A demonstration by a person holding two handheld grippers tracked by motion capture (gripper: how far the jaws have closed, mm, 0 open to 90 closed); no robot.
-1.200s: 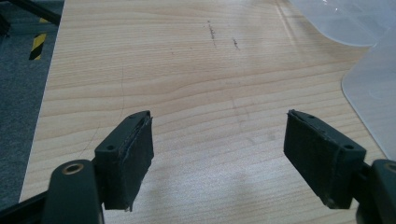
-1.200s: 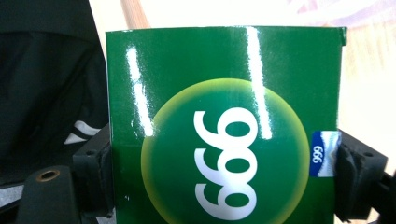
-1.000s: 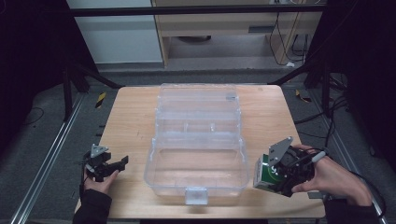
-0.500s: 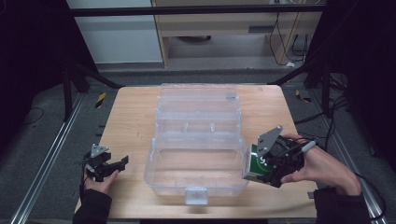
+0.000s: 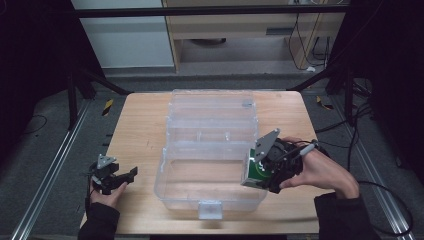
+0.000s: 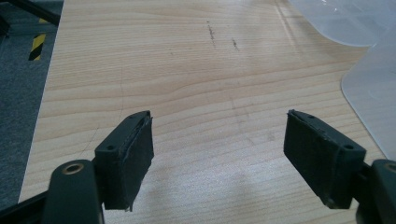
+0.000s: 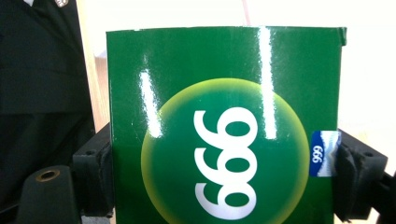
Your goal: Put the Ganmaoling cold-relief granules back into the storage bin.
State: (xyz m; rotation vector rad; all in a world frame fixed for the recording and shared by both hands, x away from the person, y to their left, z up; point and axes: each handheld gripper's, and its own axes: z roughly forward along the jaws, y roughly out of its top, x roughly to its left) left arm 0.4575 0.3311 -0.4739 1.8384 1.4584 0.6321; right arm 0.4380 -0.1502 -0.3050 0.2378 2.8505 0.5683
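**Green box being carried up to the clear bin**

A light wooden desk (image 5: 135,130) is standing in a dark room, with grey floor around it, metal rails running along the floor on both sides and pale cabinets sitting beyond its far edge. A clear plastic storage bin (image 5: 200,175) is taking up the middle of the desk with its lid (image 5: 212,107) lying open behind it, toward the far edge.

The right hand-held gripper (image 5: 257,172) is gripping a green box (image 5: 252,170) printed with a yellow-rimmed circle and white digits; in the right gripper view the box (image 7: 224,126) is sitting clamped between the two black pads, one pressing on each side. In the high view the box is hanging at the bin's right wall, at about rim level; whether it is touching the plastic is hard to tell. The bin's right wall is standing between the box and the inside of the bin.

The left hand-held gripper (image 5: 117,177) is resting near the desk's left front edge, well apart from the bin, its jaws spread wide with bare wood between them. In the left gripper view a corner of the bin (image 6: 373,93) is showing at the right.

The box's lower part is being cut off in the right gripper view, and the box is blocking most of what lies behind it there. The person's right sleeve is running out of the high view at the bottom.

Compared with a second ago, the right hand has been moving leftward and slightly up, bringing the box from beside the bin's front right corner to its right wall. The left hand is staying where it was.
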